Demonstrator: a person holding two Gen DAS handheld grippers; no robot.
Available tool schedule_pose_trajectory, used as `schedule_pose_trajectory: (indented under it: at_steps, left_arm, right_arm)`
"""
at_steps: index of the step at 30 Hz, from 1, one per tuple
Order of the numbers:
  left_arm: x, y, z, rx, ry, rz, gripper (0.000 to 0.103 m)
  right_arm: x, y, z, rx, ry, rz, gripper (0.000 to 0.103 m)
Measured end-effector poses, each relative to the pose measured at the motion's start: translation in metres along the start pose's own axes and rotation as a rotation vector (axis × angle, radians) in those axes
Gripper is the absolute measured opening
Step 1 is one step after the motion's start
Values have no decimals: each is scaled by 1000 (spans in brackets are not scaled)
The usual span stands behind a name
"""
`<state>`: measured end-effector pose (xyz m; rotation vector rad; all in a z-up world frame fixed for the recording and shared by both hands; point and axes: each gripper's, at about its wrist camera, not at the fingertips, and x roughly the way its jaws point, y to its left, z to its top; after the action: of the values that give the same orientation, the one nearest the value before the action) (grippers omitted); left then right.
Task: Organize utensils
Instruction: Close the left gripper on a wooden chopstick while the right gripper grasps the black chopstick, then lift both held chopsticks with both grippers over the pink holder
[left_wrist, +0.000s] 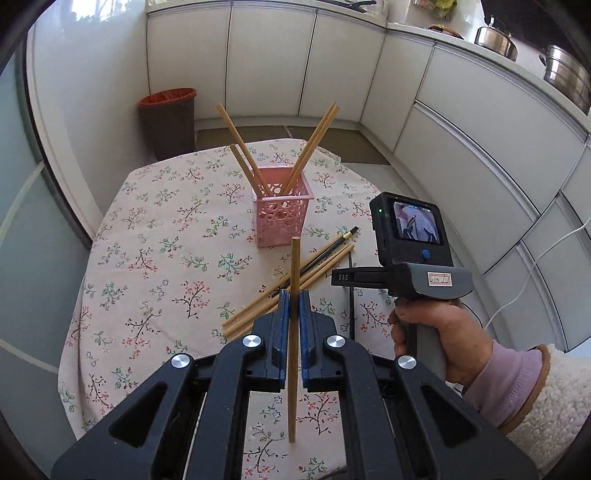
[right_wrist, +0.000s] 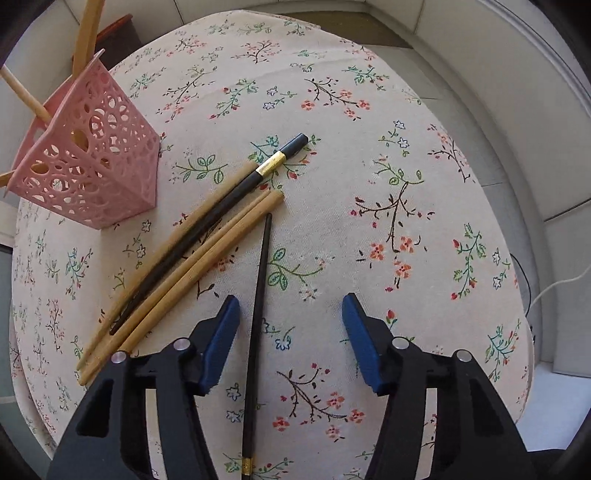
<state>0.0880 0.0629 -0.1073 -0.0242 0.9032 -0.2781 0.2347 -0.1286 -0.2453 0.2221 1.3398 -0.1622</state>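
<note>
Your left claw (left_wrist: 294, 295) is pinched tight on a single bamboo chopstick (left_wrist: 294, 332), gripping it around its middle so it stands pretty much upright between the blue pads (left_wrist: 282, 332), with the top end poking up in front of the pink holder (left_wrist: 281, 210) and the bottom end hanging above the floral tabletop (left_wrist: 147, 240). That pink lattice holder sits toward the middle of the tabletop and already has four bamboo chopsticks (left_wrist: 310, 147) in it, two leaning left and two leaning right. Your right claw (right_wrist: 291, 332) is spread wide open, hovering low over the cloth, and a lone black chopstick (right_wrist: 258, 295) runs straight up between its fingers (right_wrist: 221, 343), closer to the left one; can't tell if it's touching that pad. Just left of it there's the loose pile: three bamboo chopsticks (right_wrist: 192, 269) lying at a slant with another black one with a gold band (right_wrist: 236, 192) lying among them, all near the foot of the holder. From the left camera you can see your right hand (left_wrist: 432, 332) wrapped around the grip of the other tool, off to the right of the pile. Brown trash bin (left_wrist: 168, 122) is on the floor past the far edge, and there are steel pots (left_wrist: 495, 37) up on the kitchen counter.
</note>
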Motion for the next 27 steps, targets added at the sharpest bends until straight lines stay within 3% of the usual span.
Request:
schedule_pose_trajectory:
  at_steps: [1, 2, 5, 10, 16, 27]
  left_arm:
    - [-2, -1, 0, -2, -4, -2, 5]
    - [-3, -2, 0, -2, -4, -4, 5]
    - [-4, -4, 0, -4, -3, -9, 5]
    - [-9, -6, 5, -22, -17, -32, 5]
    - [-25, -13, 16, -25, -59, -51, 5]
    - [-50, -20, 73, -29, -143, -47, 5]
  right_arm:
    - [-1, -3, 3, 1, -8, 5, 21]
    - [-1, -9, 5, 13, -3, 33, 10]
    - [0, -33, 9, 87, 35, 152, 5]
    - [-35, -66, 0, 111, -33, 253, 5]
    - [-111, -83, -30, 78, -158, 378, 5]
    - [-200, -99, -40, 45, -382, 445, 5]
